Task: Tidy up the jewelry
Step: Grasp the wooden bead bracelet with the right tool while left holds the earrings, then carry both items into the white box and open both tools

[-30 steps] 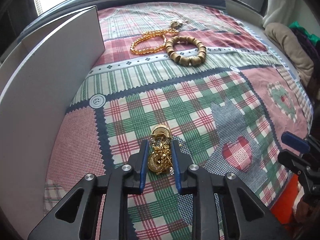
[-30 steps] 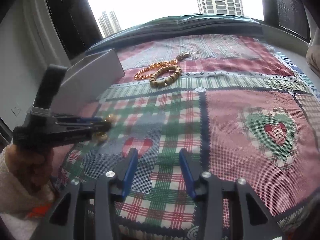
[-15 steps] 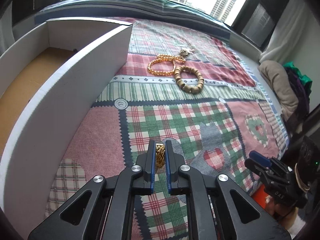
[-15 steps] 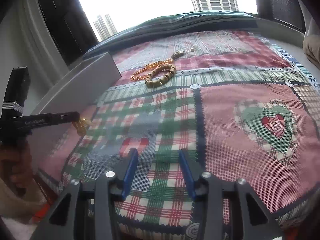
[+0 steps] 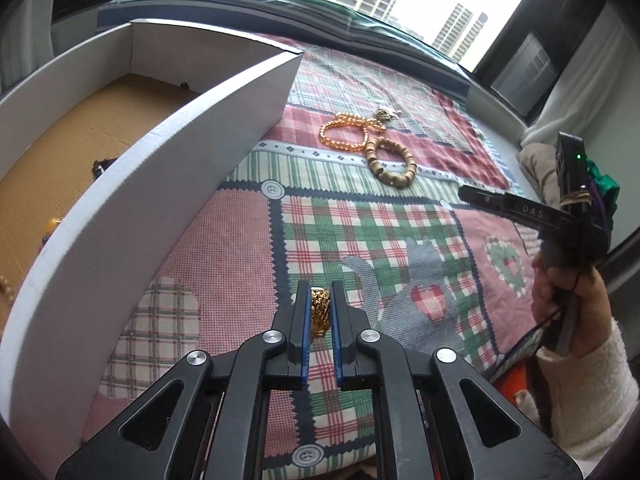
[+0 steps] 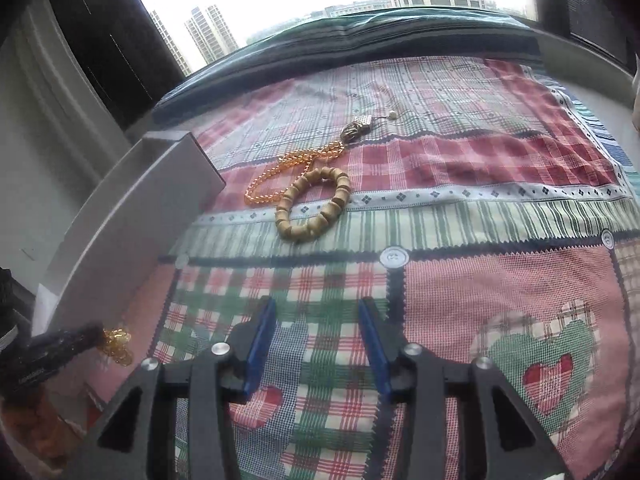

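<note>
My left gripper point(image 5: 321, 312) has clamped on the gold chain point(image 5: 320, 312) and lifted it off the bedspread point(image 5: 360, 224), beside the white box point(image 5: 168, 184). Drop-off next; right gripper point(image 6: 316, 340) is released, empty.

Obstacle: tall white-walled cardboard box point(image 5: 168, 184), open-topped, standing on the patchwork quilt point(image 5: 400, 248).
Open room: bare quilt right of the box.
Clutter: 2 bead bracelets point(image 5: 390, 160) touching, beyond the box's far corner.
</note>
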{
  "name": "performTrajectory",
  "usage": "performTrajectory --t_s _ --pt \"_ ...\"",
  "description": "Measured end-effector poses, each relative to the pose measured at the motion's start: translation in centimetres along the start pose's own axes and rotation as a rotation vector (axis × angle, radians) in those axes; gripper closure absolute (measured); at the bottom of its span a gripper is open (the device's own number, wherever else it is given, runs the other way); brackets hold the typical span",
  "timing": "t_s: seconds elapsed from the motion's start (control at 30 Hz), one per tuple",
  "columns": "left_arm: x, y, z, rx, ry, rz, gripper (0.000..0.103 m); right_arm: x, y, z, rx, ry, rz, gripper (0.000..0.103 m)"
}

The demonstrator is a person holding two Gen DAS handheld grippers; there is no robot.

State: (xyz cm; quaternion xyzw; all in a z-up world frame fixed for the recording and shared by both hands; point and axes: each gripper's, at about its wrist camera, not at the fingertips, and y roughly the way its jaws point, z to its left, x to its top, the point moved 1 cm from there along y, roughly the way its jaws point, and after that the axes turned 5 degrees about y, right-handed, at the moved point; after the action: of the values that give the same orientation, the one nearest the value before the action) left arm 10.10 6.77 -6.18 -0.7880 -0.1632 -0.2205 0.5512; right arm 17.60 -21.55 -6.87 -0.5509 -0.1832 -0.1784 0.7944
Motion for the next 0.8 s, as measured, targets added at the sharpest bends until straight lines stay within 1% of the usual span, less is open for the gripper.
performTrajectory --t_s 0.13,0.2,0.27,0.33,0.37,0.4,0.43,0.53,0.63,0.8 --pt "-0.7 -0.3 0.2 0.005 -0.006 0.000 0.096 4.8 4.5 -0.4 -0.018 0.048 0.044 0.059" --pt "-0.9 -0.6 0.4 0.010 -0.007 -0.003 0.096 6.1 6.8 -0.2 -0.053 0.054 0.064 0.059" --pt "-1.1 -1.1 0.6 0.015 -0.011 -0.011 0.096 6.8 9.2 0.2 -0.085 0.057 0.087 0.059" --pt "-1.1 -1.8 0.9 0.020 -0.012 -0.025 0.096 6.4 10.9 0.3 -0.128 0.051 0.106 0.060" --pt "-1.1 -2.2 1.0 0.024 -0.013 -0.034 0.096 6.1 11.0 0.6 -0.145 0.029 0.088 0.062" --pt "-1.2 -2.6 1.1 0.029 -0.014 -0.041 0.096 5.7 10.8 1.0 -0.175 -0.013 0.073 0.080" --pt "-1.2 -2.9 1.2 0.034 -0.016 -0.047 0.096 5.4 10.6 1.2 -0.181 -0.037 0.071 0.085" --pt "-1.2 -3.8 1.1 0.070 -0.011 -0.075 0.096 4.8 8.2 1.1 -0.164 -0.026 0.030 0.087" --pt "-1.2 -4.1 0.3 0.120 0.026 -0.098 0.096 4.6 4.3 1.5 -0.131 -0.051 -0.031 0.088" --pt "-1.4 -3.4 -0.5 0.179 0.066 -0.088 0.096 3.0 -0.7 1.9 -0.039 -0.047 -0.086 0.088"
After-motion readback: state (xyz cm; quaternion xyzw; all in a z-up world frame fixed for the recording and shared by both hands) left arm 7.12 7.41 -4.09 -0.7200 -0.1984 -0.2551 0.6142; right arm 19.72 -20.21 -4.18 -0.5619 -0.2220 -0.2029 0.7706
